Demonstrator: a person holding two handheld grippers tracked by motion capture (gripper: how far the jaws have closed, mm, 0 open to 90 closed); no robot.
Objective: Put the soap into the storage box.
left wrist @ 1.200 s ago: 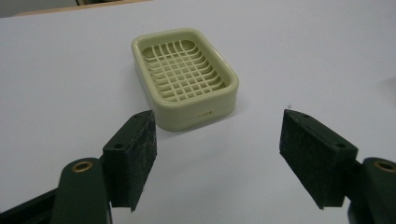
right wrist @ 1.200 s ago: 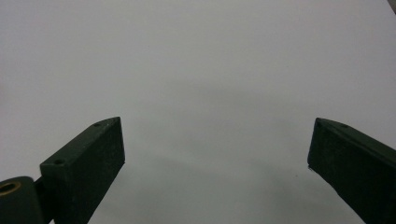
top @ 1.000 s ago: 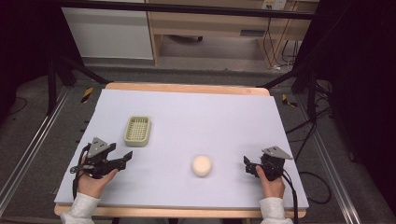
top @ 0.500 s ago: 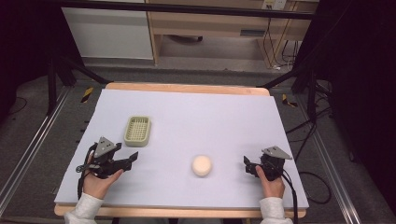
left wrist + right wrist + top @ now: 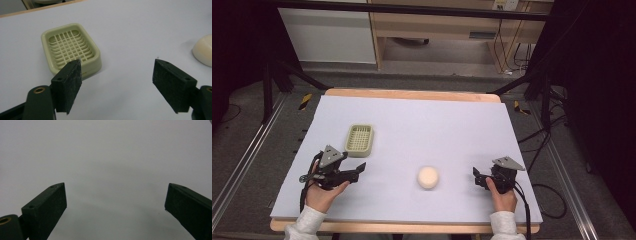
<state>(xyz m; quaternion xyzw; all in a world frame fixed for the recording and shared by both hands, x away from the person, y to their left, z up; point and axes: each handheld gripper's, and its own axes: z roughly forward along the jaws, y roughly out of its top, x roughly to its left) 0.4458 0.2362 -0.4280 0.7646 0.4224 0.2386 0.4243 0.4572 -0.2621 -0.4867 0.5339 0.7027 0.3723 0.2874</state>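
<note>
Seen from the high view, the left gripper (image 5: 358, 170) sits near the table's (image 5: 452, 125) front left with the green soap dish (image 5: 359, 138) just beyond it and the cream soap bar (image 5: 428, 177) lying between it and the right gripper (image 5: 475, 177), which is well apart from both. Left gripper view: its jaws have just been opening and stand apart with nothing between them, the soap dish (image 5: 70, 48) just past the left jaw and the soap bar (image 5: 203, 50) at the right edge. Right gripper view: jaws wide apart over bare table (image 5: 105, 157), holding nothing.
</note>
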